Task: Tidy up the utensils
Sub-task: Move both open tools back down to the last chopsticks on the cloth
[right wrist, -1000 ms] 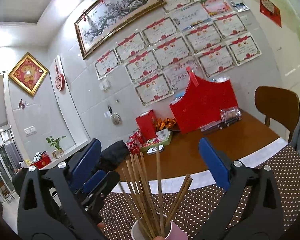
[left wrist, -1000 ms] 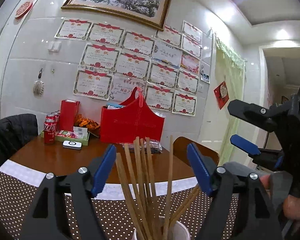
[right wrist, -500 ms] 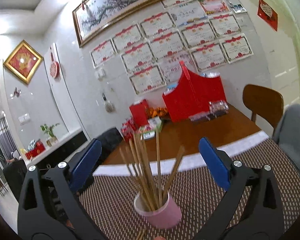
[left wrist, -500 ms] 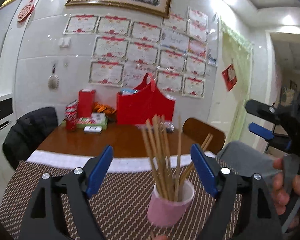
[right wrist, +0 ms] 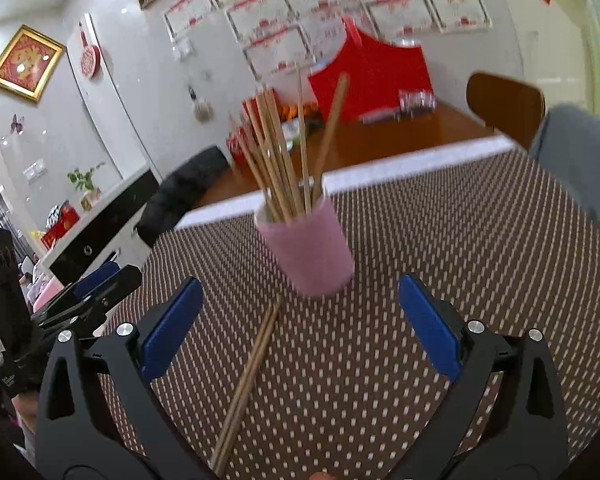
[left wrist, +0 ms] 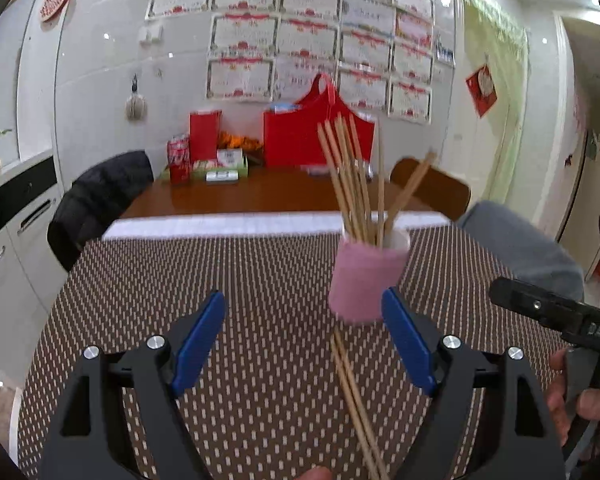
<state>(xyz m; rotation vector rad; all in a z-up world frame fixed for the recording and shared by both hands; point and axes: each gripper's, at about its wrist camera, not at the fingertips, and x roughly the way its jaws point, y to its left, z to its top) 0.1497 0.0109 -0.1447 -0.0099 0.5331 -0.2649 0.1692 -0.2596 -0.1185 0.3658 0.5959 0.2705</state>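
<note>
On dotted mat (left wrist: 148, 280), pink cup (left wrist: 362, 284) stands full of chopsticks (left wrist: 352, 176); loose pair (left wrist: 354, 396) lies flat before it, tips near cup base.

Risk — top-heavy cup tips if finger clips it; thin sticks roll or scissor under off-centre pinch.

Left gripper (left wrist: 304, 338) jaws just been opening, nothing between; right gripper (right wrist: 300, 324) wide apart, empty. Pair runs between each gripper's fingers — cup just beyond.
</note>
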